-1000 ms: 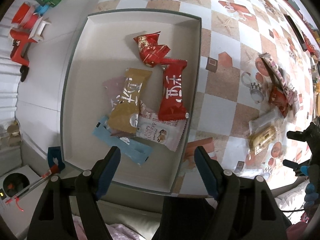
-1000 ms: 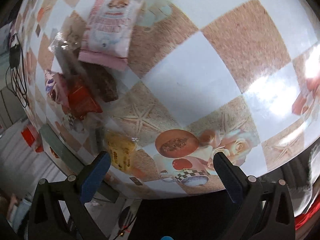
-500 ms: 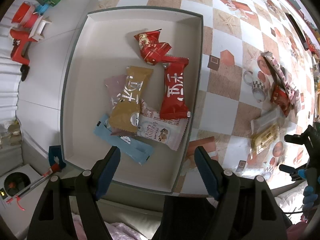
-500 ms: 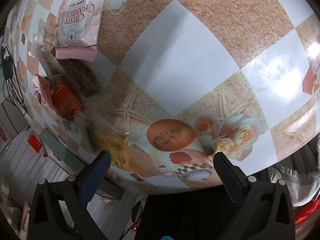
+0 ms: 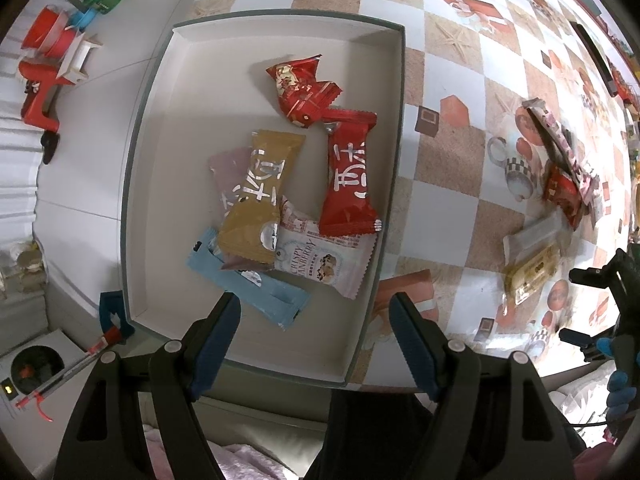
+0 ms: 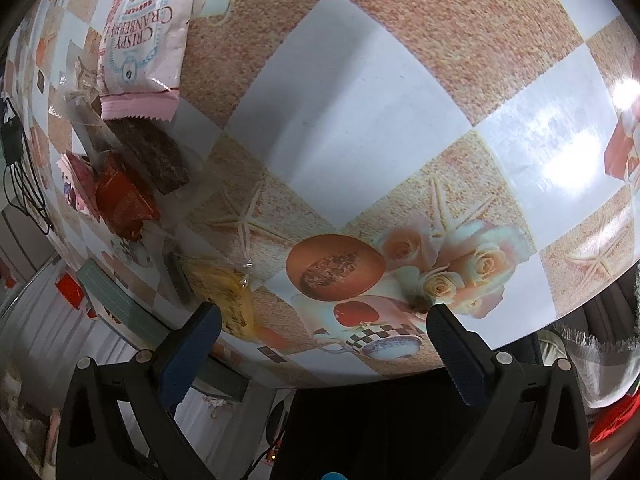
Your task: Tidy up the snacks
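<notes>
A shallow white box lies on the table, and my left gripper hangs open above its near edge, holding nothing. Inside lie several snacks: a long red pack, a crumpled red pack, a gold pack, a cranberry pack and a light blue pack. My right gripper is open over the patterned tablecloth. A yellow snack in clear wrap lies by its left finger. Further off lie a pink cranberry pack, a dark brownie and a small red pack.
Loose snacks and the yellow bar lie on the tablecloth right of the box. The right gripper shows at the left wrist view's right edge. A red tape dispenser sits on the floor at left. A black cable runs along the table's far side.
The right wrist view has tilted a little: the snacks have slid lower and nearer, and the yellow snack now sits by the left finger. The left view has hardly shifted.
</notes>
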